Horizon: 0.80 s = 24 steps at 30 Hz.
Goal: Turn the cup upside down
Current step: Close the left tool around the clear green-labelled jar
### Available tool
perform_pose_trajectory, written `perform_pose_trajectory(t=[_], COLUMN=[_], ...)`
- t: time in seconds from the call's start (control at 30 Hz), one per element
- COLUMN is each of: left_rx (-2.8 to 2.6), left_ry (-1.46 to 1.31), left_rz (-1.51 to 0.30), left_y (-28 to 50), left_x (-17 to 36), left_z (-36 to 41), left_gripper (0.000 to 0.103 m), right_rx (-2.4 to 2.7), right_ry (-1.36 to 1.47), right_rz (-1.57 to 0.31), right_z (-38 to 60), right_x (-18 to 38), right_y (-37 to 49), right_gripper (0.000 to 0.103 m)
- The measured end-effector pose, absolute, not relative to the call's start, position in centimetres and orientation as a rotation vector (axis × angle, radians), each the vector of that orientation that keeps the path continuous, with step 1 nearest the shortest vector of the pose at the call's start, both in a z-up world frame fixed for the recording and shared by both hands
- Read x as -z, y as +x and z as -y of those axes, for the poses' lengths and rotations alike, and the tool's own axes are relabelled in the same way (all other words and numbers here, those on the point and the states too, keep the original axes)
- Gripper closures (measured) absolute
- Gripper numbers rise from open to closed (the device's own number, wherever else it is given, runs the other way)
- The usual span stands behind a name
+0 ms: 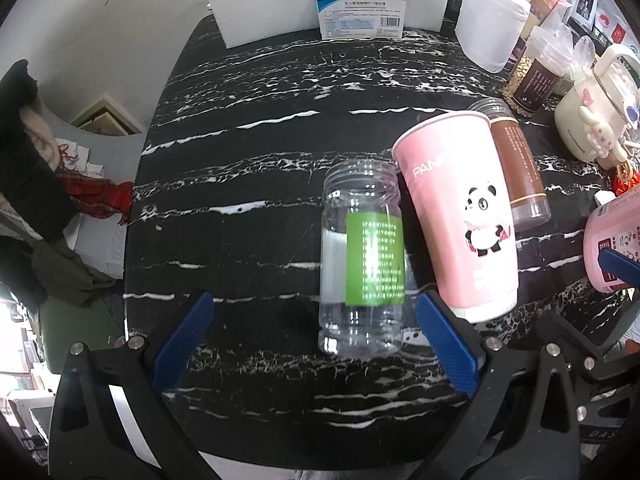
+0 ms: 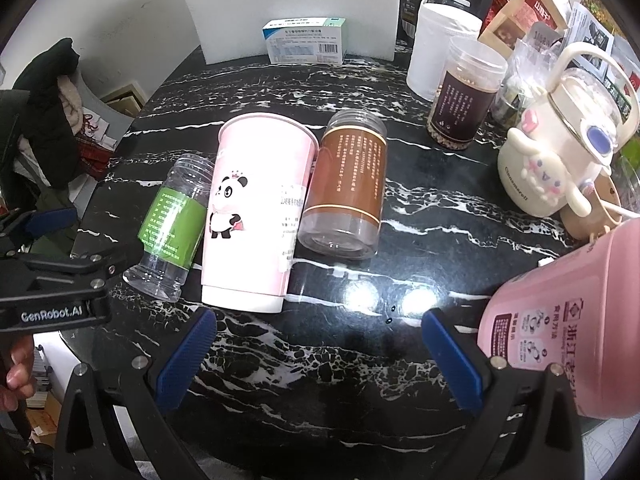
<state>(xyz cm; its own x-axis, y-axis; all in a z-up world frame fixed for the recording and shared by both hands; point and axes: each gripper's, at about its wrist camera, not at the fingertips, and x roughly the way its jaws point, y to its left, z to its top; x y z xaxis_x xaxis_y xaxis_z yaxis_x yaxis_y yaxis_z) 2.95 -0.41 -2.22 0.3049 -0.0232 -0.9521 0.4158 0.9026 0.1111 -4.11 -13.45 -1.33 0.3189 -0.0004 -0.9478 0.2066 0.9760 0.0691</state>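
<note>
A pink paper cup with a panda print stands upright on the black marble table, mouth up; it also shows in the right wrist view. A clear jar with a green label stands to its left and a clear jar with a brown label to its right, both open-topped. My left gripper is open and empty, just in front of the green-label jar. My right gripper is open and empty over bare table, in front of the brown-label jar.
A pink container stands close by my right gripper's right finger. At the right are a cream kettle, a jar of beans and a white tub. A blue-white box leans at the back wall.
</note>
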Motion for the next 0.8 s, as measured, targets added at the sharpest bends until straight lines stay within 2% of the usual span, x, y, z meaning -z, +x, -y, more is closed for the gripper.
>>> perform_pose_trajectory(t=[0.23,0.47,0.73,0.8], left_rx=[0.318,0.334,0.361,0.359], left_ry=[0.402,0.419,0.401,0.399], left_rz=[-1.229,-1.254,-1.279,-1.29], left_y=[4.6,5.7,6.0,6.1], left_x=[3.8,5.7,7.0,7.3], left_z=[1.8,2.7,3.3,3.3], left_gripper=[0.003,0.011,0.015,0.02], right_rx=[0.156,0.163,0.163,0.163], right_ry=[0.199,0.202,0.208,0.21], right_rz=[-1.241,-1.248,-1.255,-1.256], right_z=[14.1,14.3,14.3,14.3], right_x=[1.6,1.9,2.2,2.3], right_y=[-3.9,-3.7,-3.6,-3.7], right_gripper=[0.001,0.001,0.001,0.001])
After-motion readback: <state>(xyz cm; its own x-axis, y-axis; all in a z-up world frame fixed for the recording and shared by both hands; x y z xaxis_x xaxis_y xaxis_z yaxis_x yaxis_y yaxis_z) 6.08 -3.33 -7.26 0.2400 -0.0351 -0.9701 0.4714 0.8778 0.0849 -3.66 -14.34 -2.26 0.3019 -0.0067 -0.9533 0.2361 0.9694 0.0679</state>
